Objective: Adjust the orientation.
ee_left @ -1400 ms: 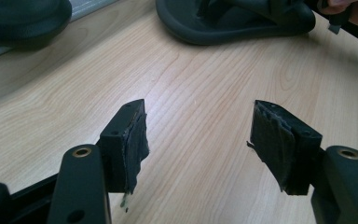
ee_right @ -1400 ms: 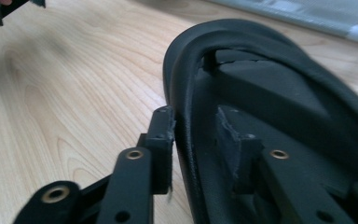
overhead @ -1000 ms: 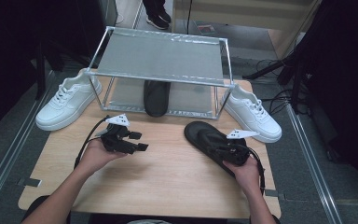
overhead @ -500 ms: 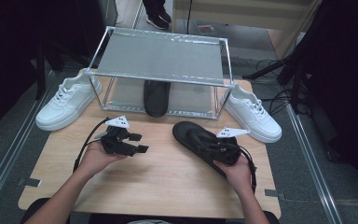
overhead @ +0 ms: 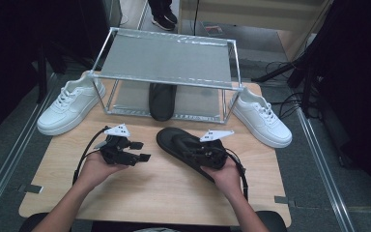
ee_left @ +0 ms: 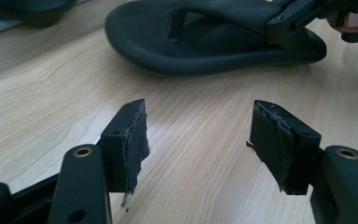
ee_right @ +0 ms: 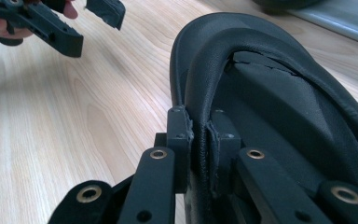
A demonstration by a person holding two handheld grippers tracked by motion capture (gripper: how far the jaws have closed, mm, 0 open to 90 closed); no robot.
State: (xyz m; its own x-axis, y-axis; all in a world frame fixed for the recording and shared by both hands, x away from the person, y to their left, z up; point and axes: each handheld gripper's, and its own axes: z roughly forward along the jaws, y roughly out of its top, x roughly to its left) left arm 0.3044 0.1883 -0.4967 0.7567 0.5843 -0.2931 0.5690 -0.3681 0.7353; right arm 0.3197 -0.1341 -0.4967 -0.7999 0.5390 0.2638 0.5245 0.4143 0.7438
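A black flip-flop sandal (overhead: 183, 145) lies on the wooden table (overhead: 149, 193) in front of the rack. My right gripper (overhead: 198, 153) is shut on its strap; in the right gripper view the strap (ee_right: 205, 84) sits pinched between the two jaws of that gripper (ee_right: 201, 154). My left gripper (overhead: 140, 151) hovers to the left of the sandal, open, with nothing between its pads (ee_left: 137, 140); its own view shows the sandal (ee_left: 205, 42) ahead on the table. A second black sandal (overhead: 162, 100) rests under the rack.
A wire-framed rack with a grey mesh top (overhead: 166, 60) stands at the back of the table. One white sneaker (overhead: 70, 104) lies left of it and another white sneaker (overhead: 261, 116) right of it. A person's feet (overhead: 162, 14) show beyond the table.
My right gripper has dragged the black sandal leftward across the table toward the middle. The left gripper has stayed where it was.
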